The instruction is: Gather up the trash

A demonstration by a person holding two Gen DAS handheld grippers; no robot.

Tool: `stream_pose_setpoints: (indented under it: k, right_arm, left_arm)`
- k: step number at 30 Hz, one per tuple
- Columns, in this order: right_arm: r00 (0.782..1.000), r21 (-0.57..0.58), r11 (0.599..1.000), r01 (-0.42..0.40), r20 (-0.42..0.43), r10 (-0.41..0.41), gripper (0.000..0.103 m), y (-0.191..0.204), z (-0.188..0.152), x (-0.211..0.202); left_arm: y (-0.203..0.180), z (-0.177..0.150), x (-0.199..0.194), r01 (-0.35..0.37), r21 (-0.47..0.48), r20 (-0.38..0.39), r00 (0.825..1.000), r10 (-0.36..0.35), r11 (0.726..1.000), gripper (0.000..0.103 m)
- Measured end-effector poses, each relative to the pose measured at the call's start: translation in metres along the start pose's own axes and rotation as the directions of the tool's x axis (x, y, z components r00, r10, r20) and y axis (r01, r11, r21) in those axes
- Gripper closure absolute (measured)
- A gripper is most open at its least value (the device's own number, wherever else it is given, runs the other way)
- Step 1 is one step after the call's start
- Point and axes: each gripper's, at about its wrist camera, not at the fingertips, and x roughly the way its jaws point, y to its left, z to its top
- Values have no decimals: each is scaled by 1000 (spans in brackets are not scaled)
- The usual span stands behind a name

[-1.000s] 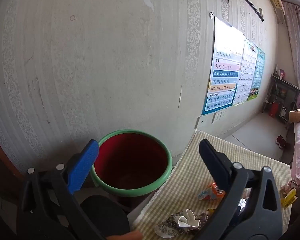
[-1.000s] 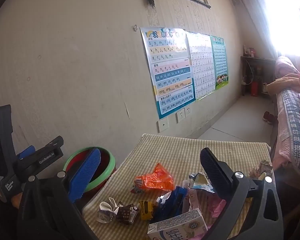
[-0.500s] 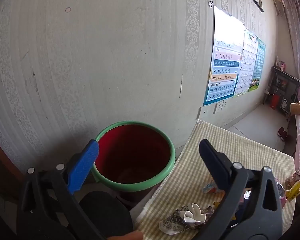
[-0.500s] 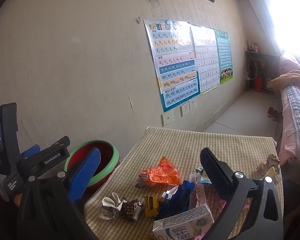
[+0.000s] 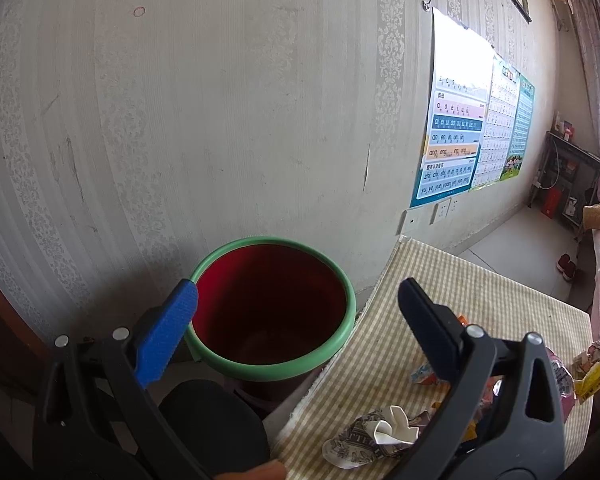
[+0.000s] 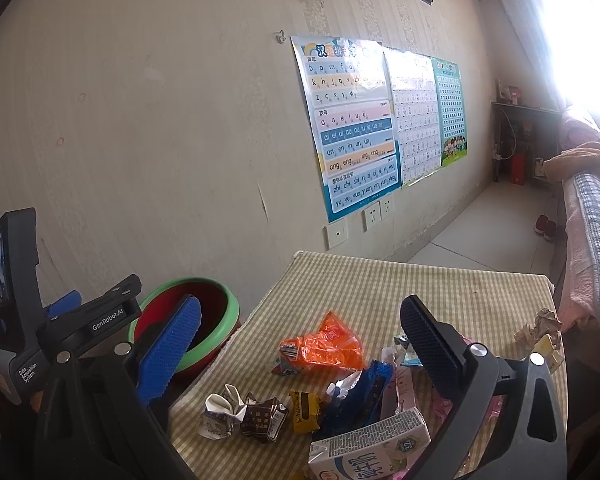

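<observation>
A red bin with a green rim [image 5: 270, 312] stands on the floor at the table's left end; it also shows in the right wrist view [image 6: 216, 316]. My left gripper [image 5: 296, 300] is open and empty, above the bin's mouth. My right gripper [image 6: 300, 314] is open and empty, above the trash pile on the checked table [image 6: 380, 280]. The pile holds an orange wrapper [image 6: 324, 346], a blue wrapper [image 6: 364, 394], a crumpled brown carton [image 6: 242, 416], a small yellow packet [image 6: 306, 410] and a white milk carton [image 6: 372, 446]. A crumpled carton [image 5: 374, 432] lies near the table's edge in the left wrist view.
The wall [image 5: 220, 120] runs close behind bin and table, with posters [image 6: 352, 124] and sockets [image 6: 374, 216]. A bed [image 6: 596, 232] borders the table's right side. More crumpled wrappers [image 6: 542, 326] lie at the right edge. A dark round seat [image 5: 212, 420] sits below the bin.
My left gripper has moved closer over the bin, which now sits more central and larger. My right gripper has shifted slightly toward the pile. Both stay open.
</observation>
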Motion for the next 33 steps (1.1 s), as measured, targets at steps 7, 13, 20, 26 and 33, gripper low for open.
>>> stream_pose_setpoints:
  k: [7,13,20,26,33]
  right_arm:
    - [1000,6,1000,13,6,-13,7,-2,1,-4]
    - [999,15,999,30,15,-30,7,-3,4,-8]
    - [999,13,999,40,11,-40,7,-2,5,-9]
    - [999,7,999,38,18,-38,7,0,7,-13]
    - [999,5,999,41,18,-41,7,1,5,-13]
  left_arm:
    - [1,-1,-1,-11,4,-3,1000,11,1000,5]
    - [1,1,-3,-8,9,-5,1000,8,1000,5]
    - [5,1,-1,-17,6,-19,1000,17,1000,5]
    - [4,4,-6,-7,8,-9,1000,7,1000,5]
    - [4,4,-7,-4,8,-12,1000,4,1000,5]
